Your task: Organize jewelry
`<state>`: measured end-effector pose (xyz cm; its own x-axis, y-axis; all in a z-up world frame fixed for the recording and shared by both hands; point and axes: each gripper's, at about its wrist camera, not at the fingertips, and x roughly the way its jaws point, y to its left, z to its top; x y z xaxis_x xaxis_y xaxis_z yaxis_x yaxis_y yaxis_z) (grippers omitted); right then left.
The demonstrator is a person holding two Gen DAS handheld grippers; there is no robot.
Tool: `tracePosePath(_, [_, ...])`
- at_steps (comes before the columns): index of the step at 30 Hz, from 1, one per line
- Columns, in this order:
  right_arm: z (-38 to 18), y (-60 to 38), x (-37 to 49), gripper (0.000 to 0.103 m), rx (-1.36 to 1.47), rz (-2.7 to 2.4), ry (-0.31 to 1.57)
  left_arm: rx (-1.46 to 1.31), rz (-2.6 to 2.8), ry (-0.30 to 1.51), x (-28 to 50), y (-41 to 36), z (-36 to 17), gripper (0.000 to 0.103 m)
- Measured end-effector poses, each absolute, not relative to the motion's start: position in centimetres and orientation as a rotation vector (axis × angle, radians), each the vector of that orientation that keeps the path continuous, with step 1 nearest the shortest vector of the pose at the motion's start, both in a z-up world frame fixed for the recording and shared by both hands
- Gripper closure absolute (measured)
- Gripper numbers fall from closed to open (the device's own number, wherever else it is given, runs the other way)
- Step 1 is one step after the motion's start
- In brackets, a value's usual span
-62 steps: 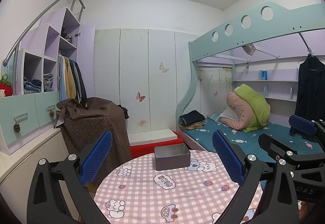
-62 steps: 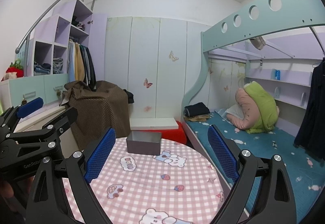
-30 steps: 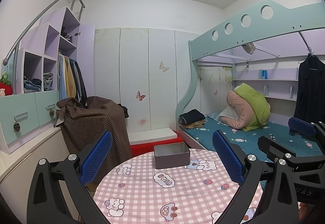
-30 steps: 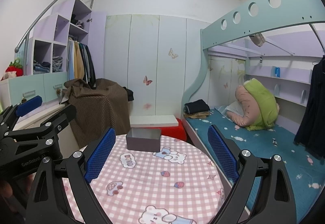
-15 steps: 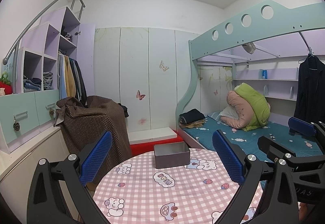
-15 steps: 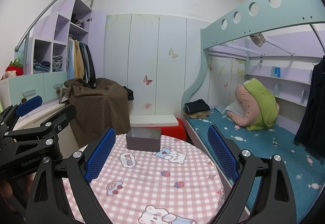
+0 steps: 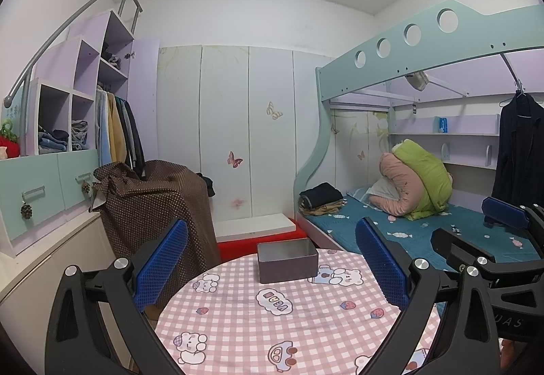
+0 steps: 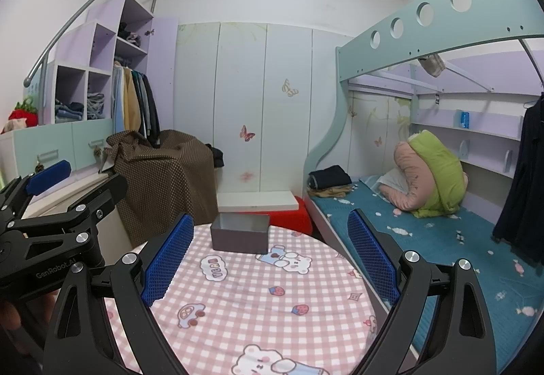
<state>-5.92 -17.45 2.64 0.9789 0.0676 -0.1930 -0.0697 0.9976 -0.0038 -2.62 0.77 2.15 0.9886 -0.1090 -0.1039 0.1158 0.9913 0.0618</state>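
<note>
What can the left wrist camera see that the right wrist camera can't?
Only the left wrist view shows the right gripper from the side, open, at its right edge. Only the right wrist view shows the left gripper from the side, open, plus a hand holding it. Both show the open grey rectangular box at the far edge of the round table with the pink checked cartoon cloth; no jewelry is visible.

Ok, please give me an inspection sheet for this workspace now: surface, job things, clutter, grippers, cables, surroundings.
Surface: round table under a pink checked cloth with cartoon prints.
Job's things: grey open box at the far edge; no jewelry seen.
Clutter: nothing seen on the table.
Grippers: left gripper open, empty; right gripper open, empty; both above the table.
Cables: nothing seen.
Surroundings: bunk bed on the right, wardrobe behind, brown covered item on the left.
</note>
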Motion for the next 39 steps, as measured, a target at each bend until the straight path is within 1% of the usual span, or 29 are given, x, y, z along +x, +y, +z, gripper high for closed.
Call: tracePosePath(39, [1.6,-17.7,-3.5,0.014,0.011,0.067,0.246,0.086,-0.104,0.147,-0.7,0.4,1.5,0.007])
